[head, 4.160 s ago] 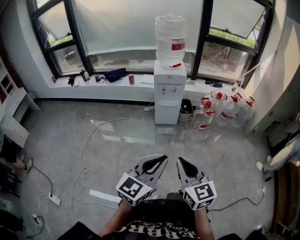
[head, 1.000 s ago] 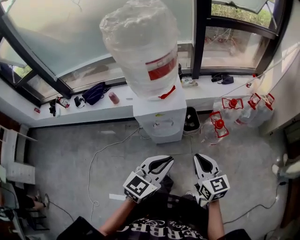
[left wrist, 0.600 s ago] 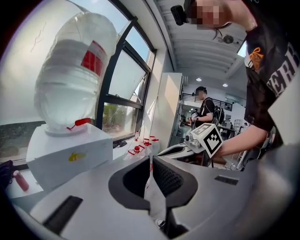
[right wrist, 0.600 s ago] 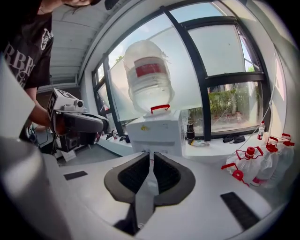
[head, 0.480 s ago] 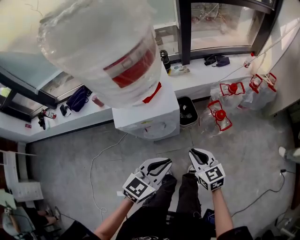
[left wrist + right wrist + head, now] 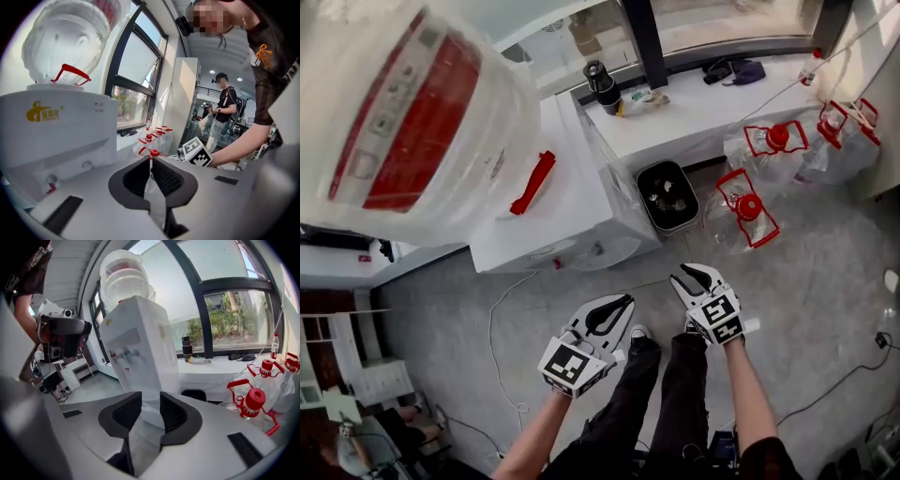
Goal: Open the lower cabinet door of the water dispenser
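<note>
**Subject.** The white box-shaped water dispenser (image 6: 581, 220) stands on the grey polished floor (image 6: 825, 281) at the far left, up against the white window sill (image 6: 712, 108). A large clear plastic water bottle (image 6: 403, 122) with a red label sits upturned on top of it. The lower cabinet door belongs to the dispenser's front face, below the taps. The head view looks down too steeply to show it. The right gripper view shows only a strip of that lower front (image 6: 127, 383) — whether the door is shut or ajar cannot be told.

**Left tongs** (image 6: 623, 305). They are held on the near side of the dispenser, clear of it and pointing towards it. The pads are pressed together to a thin slit, with nothing between them.

**Right tongs** (image 6: 696, 274). They are just right of the left tongs and likewise clear of the dispenser. The jaws stand spread and have just been opening. Nothing lies between them — the dispenser's lower corner shows beyond the gap.

**Surroundings.**
- A black waste bin (image 6: 666, 197) sits just right of the dispenser.
- Clear water jugs with red caps and handles (image 6: 750, 202) stand farther right.
- A dark cylindrical flask (image 6: 600, 84) stands upright on the sill.
</note>
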Available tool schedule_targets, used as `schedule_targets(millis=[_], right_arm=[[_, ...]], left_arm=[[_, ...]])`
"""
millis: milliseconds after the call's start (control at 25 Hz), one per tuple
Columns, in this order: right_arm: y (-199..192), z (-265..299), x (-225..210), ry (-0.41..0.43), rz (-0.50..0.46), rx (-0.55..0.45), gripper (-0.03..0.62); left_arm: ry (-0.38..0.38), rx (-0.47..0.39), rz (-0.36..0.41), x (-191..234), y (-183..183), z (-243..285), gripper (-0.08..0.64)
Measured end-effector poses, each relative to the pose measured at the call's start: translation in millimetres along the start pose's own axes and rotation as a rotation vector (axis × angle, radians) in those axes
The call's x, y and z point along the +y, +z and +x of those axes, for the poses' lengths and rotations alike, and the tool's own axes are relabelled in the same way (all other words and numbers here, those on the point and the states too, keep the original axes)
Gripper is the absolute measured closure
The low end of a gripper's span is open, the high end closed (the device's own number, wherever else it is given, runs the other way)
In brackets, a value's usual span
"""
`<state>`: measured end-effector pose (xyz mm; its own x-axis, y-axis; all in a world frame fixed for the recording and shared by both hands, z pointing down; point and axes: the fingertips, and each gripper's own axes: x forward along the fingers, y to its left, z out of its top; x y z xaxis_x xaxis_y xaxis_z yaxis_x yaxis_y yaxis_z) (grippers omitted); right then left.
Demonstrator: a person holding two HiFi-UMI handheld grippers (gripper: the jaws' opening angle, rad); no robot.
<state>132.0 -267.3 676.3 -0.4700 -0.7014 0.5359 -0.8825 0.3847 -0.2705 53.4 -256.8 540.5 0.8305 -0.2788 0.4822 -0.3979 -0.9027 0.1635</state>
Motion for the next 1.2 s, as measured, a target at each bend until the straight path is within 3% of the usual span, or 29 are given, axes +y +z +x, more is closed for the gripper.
schedule_targets(millis=[240, 720, 960, 1200], right_arm=[[-45.2, 68.4, -40.1, 0.062, -0.079, 0.033, 0.412], [-125.4, 201.8, -69.1, 0.205, -0.254, 0.106, 0.347], [-134.6, 255.7, -78.6, 0.216, -0.334, 0.12, 0.322], [-135.5, 264.8, -74.2, 0.241, -0.402, 0.156, 0.351]], left_arm=[[0.074, 0.065, 0.002, 38.7, -44.0, 45.3, 0.54], [0.067, 0.1, 0.029, 89.9, -124.9, 117.6, 0.54], [0.069, 0.167, 0.083, 104.0, -167.3, 114.9, 0.54], [0.08, 0.126, 0.04, 111.1, -165.6, 112.7, 0.54]])
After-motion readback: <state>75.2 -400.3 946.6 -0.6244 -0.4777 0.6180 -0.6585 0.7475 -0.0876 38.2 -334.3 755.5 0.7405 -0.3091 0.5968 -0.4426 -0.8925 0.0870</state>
